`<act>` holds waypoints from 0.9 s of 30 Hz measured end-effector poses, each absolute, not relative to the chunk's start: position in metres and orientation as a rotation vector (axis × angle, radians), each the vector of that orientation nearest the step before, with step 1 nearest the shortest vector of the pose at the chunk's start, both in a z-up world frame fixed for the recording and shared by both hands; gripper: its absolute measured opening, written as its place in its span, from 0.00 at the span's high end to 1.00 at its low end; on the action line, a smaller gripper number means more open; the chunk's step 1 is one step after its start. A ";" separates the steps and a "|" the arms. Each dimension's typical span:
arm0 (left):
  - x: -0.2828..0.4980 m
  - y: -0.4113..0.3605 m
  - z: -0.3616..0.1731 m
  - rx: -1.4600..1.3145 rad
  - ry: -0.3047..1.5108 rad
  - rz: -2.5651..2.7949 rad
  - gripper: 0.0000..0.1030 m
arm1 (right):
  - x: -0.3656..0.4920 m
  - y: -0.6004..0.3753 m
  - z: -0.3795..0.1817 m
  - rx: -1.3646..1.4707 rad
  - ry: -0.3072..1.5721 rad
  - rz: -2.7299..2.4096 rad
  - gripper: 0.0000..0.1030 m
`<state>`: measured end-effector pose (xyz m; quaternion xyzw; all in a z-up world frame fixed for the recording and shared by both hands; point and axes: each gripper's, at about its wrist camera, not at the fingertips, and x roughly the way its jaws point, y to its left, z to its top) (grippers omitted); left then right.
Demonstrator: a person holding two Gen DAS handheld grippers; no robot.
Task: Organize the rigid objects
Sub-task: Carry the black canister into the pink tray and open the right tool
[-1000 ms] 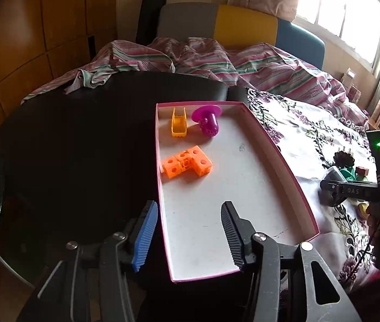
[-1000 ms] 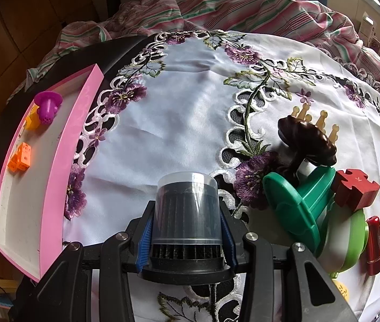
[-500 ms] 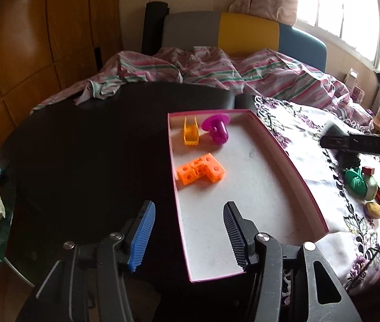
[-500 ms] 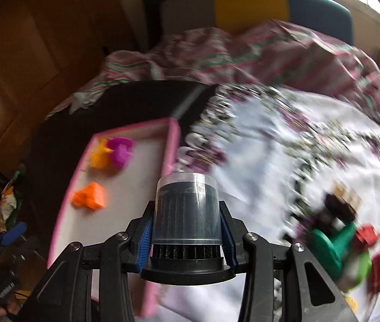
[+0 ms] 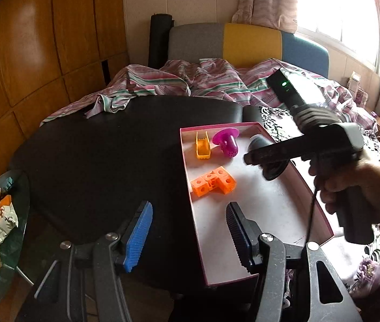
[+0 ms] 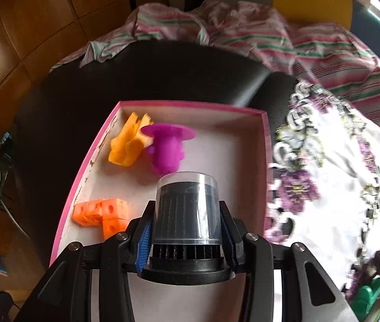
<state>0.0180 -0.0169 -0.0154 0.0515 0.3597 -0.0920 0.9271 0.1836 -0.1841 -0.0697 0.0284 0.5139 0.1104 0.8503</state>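
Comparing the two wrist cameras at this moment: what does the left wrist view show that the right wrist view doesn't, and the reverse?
Left wrist only: the open, empty left gripper, and the hand holding the right gripper over the tray.

Right wrist only: the right gripper clamped on the black cylinder, and leftover toys on the embroidered cloth.

Both: the pink tray holding the orange cubes, yellow piece and purple piece.

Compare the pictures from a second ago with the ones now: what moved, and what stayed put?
The right claw, shut on the black ribbed cylinder, carried it from the flowered cloth leftward to over the pink tray. Unchanged: its grip, the left claw open at the tray's near corner, and the orange blocks, yellow piece and magenta piece.
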 end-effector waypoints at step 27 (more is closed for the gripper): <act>0.021 -0.009 -0.029 0.043 0.811 -0.196 0.39 | 0.120 -0.231 -0.046 0.197 0.969 0.217 0.52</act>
